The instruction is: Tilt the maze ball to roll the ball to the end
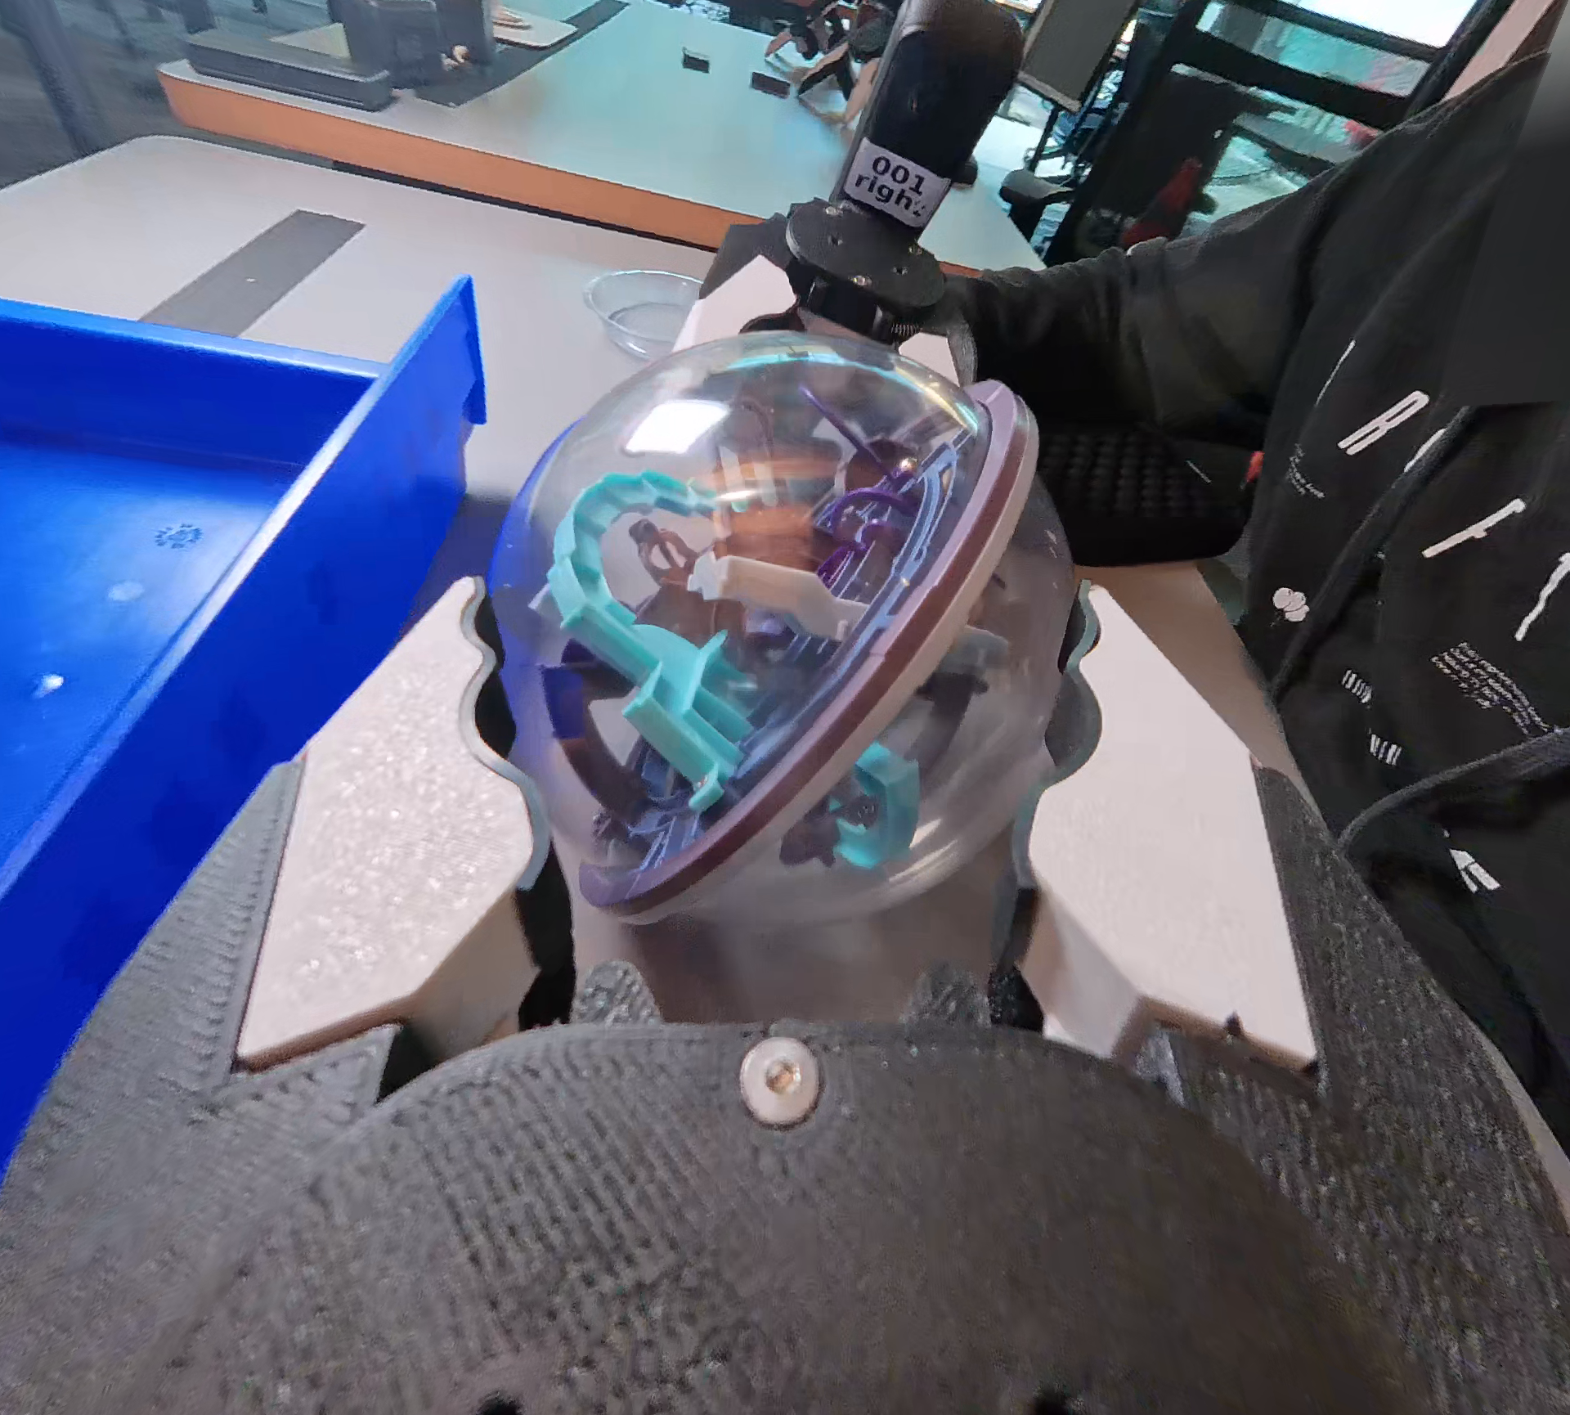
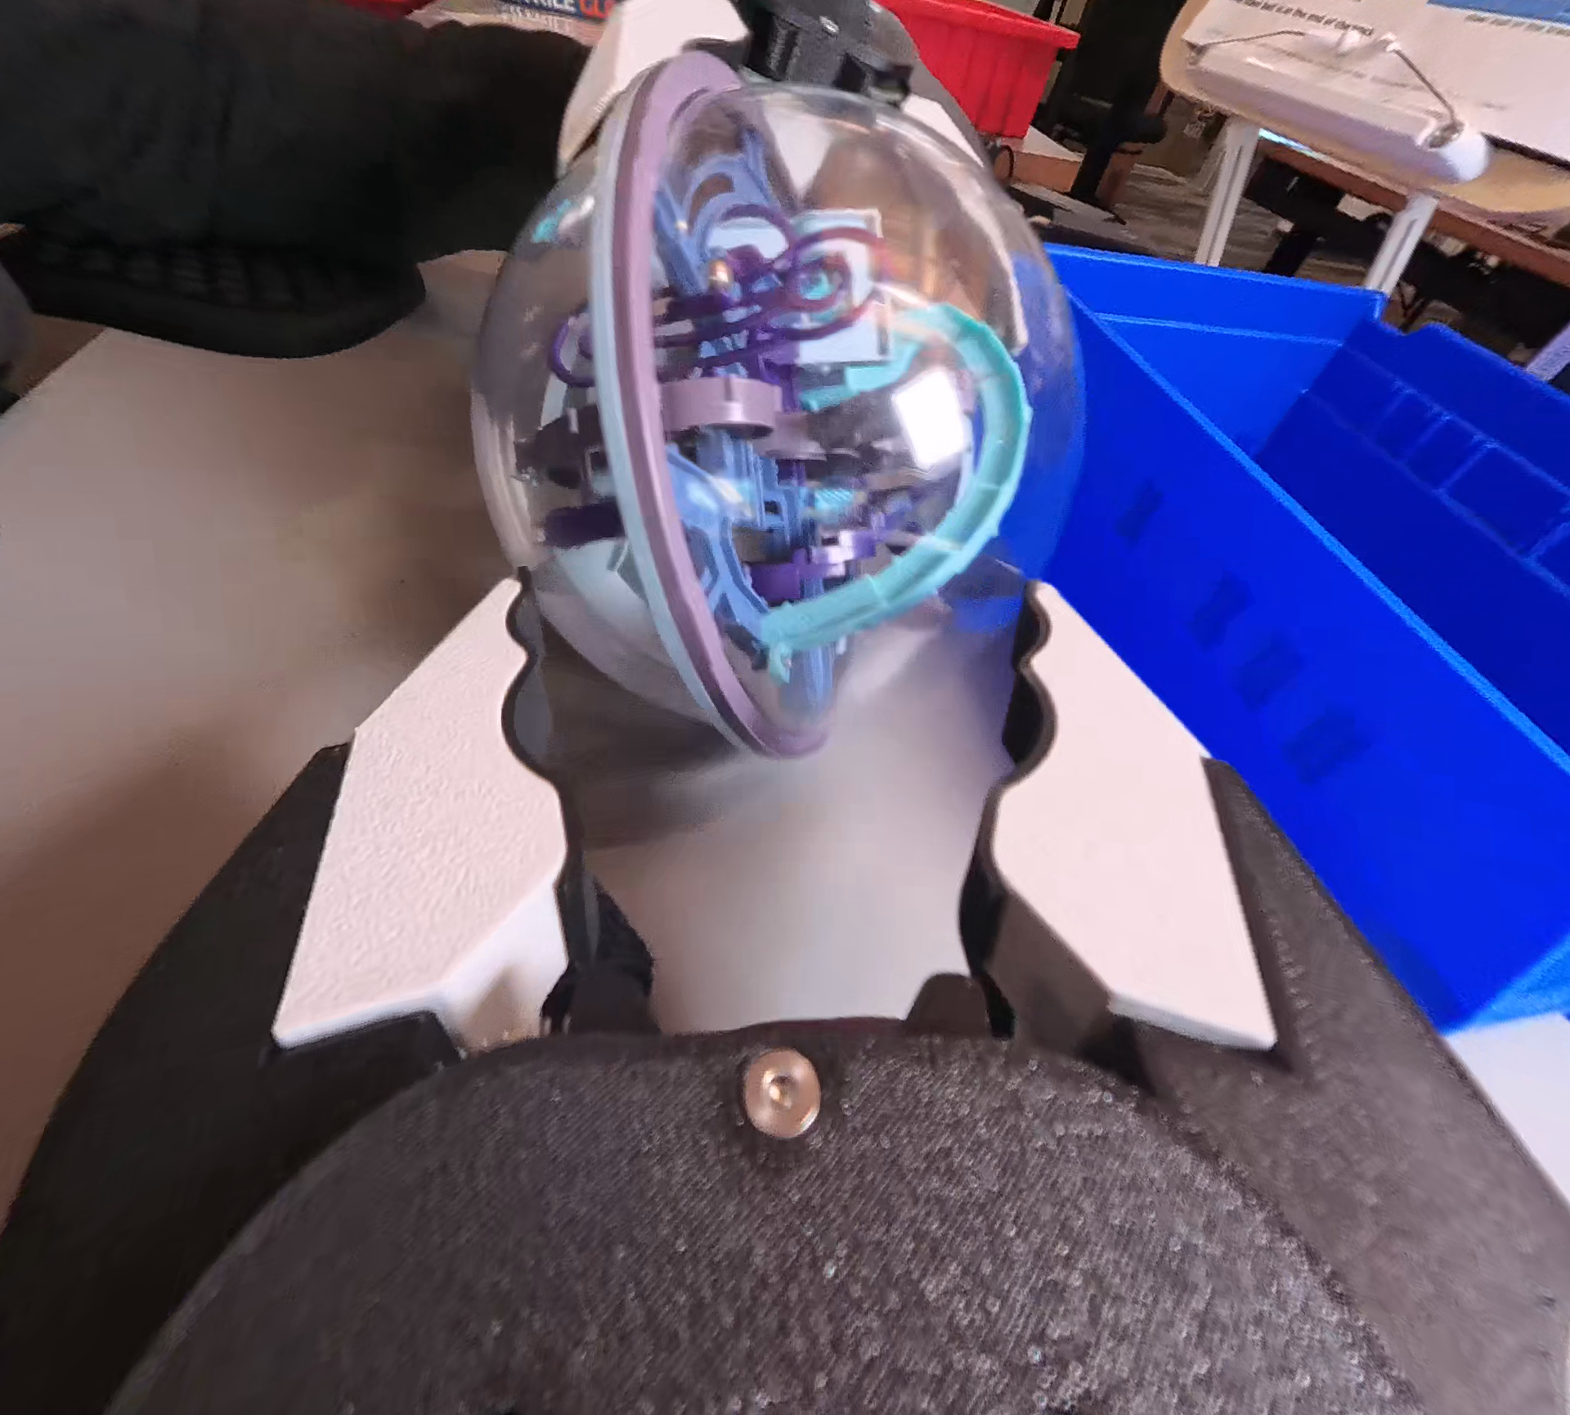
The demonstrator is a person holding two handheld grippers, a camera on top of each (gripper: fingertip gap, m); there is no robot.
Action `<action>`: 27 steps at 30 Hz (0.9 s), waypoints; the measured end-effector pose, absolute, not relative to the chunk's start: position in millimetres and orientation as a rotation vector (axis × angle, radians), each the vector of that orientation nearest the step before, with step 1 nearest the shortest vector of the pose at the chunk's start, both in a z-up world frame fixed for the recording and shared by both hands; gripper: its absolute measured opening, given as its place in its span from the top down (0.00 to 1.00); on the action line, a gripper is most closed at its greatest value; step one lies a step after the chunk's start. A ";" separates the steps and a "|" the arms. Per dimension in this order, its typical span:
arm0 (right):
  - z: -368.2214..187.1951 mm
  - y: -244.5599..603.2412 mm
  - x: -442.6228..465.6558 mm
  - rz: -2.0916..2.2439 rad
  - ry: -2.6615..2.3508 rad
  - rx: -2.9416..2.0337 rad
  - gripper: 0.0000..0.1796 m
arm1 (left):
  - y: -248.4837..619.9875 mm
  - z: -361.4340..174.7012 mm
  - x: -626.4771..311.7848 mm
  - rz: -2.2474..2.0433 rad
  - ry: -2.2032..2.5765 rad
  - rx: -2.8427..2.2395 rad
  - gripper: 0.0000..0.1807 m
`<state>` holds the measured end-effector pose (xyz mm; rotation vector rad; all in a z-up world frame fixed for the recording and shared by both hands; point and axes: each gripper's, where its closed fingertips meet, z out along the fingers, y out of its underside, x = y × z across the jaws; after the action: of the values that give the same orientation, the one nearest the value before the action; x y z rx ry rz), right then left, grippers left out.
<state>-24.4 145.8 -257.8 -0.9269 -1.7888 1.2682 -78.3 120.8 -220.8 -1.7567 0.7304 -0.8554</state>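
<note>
The maze ball (image 1: 765, 635) is a clear sphere with a purple rim band and teal, blue and purple tracks inside. It is held off the table, its band tilted steeply. My left gripper (image 1: 777, 609) is shut on it, white fingers pressing its left and right sides. My right gripper (image 2: 773, 609) is shut on the maze ball (image 2: 765, 439) from the opposite side. Each gripper shows beyond the ball in the other's view: the right gripper (image 1: 849, 346) and the left gripper (image 2: 799, 65). A small metal ball (image 2: 722, 272) sits on an upper purple track.
A blue bin (image 1: 212, 524) stands close beside the ball on the white table (image 1: 127, 227); it also shows in the right wrist view (image 2: 1317, 609). A clear plastic bowl (image 1: 637, 303) lies farther back. A person's black sleeve (image 1: 1189, 397) is at the right. A red bin (image 2: 977, 48) is behind.
</note>
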 end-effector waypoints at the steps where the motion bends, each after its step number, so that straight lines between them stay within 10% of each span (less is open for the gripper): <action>1: -257.6 144.1 -26.8 1.257 -1.781 -0.929 0.36 | 123.3 -221.6 -77.2 -0.881 0.730 -1.753 0.29; 18: -257.5 157.7 -28.6 1.352 -1.665 -1.092 0.40 | 121.4 -216.0 -99.6 -0.648 0.177 -1.785 0.37; 27: -255.9 150.9 -30.0 1.401 -1.645 -1.135 0.40 | 126.5 -261.7 -76.0 -0.159 0.495 -1.895 0.14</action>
<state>-30.0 150.9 -255.9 -1.1350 -1.6448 1.4011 -76.0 126.5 -261.7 -1.8948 0.4946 -0.1588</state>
